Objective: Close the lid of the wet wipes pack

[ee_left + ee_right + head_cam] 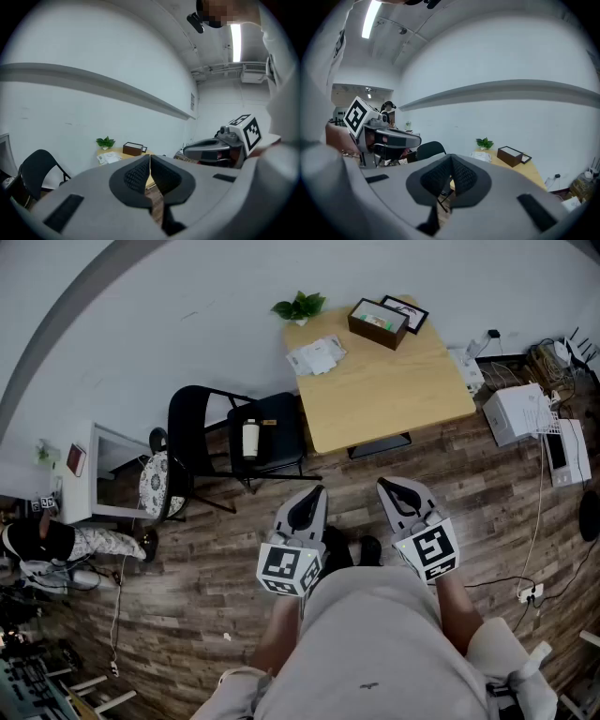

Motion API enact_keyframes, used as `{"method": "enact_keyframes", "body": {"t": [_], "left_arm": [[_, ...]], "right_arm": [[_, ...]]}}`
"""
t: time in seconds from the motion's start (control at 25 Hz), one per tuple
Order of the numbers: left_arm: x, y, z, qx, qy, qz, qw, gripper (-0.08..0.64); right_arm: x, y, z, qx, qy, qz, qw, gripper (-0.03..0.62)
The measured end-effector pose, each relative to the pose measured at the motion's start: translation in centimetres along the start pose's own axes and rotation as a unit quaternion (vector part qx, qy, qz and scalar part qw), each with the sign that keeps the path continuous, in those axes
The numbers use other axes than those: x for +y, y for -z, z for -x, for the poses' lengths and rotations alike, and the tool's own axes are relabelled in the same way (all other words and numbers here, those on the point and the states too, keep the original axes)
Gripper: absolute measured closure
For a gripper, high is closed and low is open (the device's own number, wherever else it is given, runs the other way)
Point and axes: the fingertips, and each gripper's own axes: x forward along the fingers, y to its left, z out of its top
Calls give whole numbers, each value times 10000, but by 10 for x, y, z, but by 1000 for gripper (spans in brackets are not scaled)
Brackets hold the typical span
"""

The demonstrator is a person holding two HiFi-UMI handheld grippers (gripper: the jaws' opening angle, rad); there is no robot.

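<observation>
The white wet wipes pack (316, 356) lies on the far left part of the wooden table (394, 395); it also shows small as the wipes pack (108, 158) and the pack (481, 157) in the two gripper views. My left gripper (314, 495) and right gripper (389, 487) are held side by side close to the person's body, well short of the table. Both are shut with nothing between their jaws. Whether the pack's lid stands up is too small to tell.
A brown box (378, 323) and a picture frame (404, 312) sit at the table's far end, a small plant (300, 307) at its left corner. A black folding chair (267, 434) with a bottle (250, 439) stands left of the table. Cables and white devices (520, 412) lie at right.
</observation>
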Motion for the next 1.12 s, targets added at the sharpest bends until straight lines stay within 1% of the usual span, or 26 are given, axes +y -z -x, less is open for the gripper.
{"method": "enact_keyframes", "body": {"t": [0.32,0.48,0.72,1.12], "left_arm": [[-18,11,10,34,-20,33,10000,551],[-24,13,14,36,-36,34,10000,551],[-28,16,20,72,-58,13,10000,551],[-22,22,22,117,-62,79,9999,551]], "right_arm": [[8,7,16,20,-105,-6,9999,595],[9,6,23,-155,-136,-231,9995,595],[12,5,28,-240,-261,-438,9984,595],[20,7,22,-151,-334,-340,9987,595]]}}
